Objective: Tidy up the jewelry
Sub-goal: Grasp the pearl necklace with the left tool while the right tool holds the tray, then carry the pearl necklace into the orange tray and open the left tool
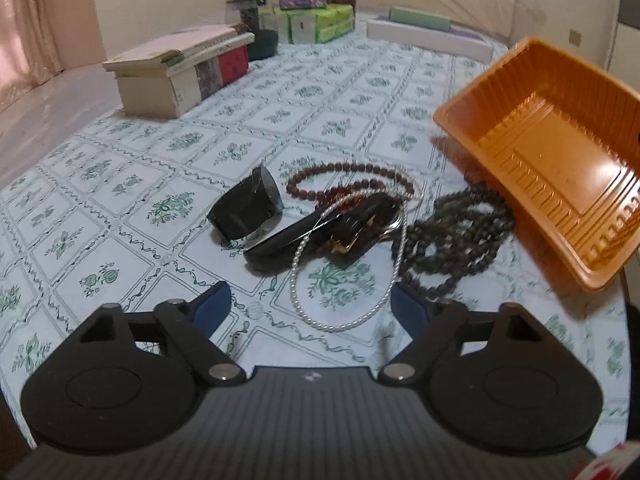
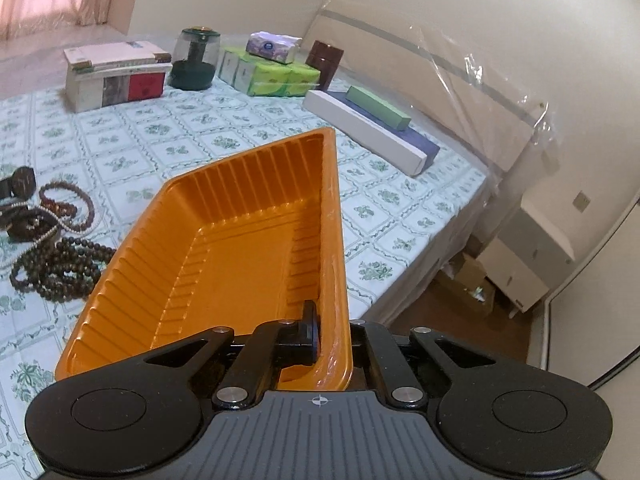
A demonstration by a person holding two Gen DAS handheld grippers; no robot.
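Jaws on your left gripper [image 1: 312,308] stand wide apart with nothing pressed between them, and the near loop of the pearl necklace [image 1: 340,280] lies on the cloth right in that gap. Its strand runs away from you, up over the dark hair clip [image 1: 320,228] toward the brown bead bracelets [image 1: 352,184], so the long axis points roughly along the fingers, not across them. Your right gripper [image 2: 320,336] is clamped tight on the near rim of the orange tray [image 2: 240,248], holding it tilted just above the bedspread [image 1: 160,160], beside the dark bead strands [image 1: 452,232]. The black watch [image 1: 248,204] sits to the left of the heap. Your left hand is plainly nearer the jewelry; the pearls likely come first.
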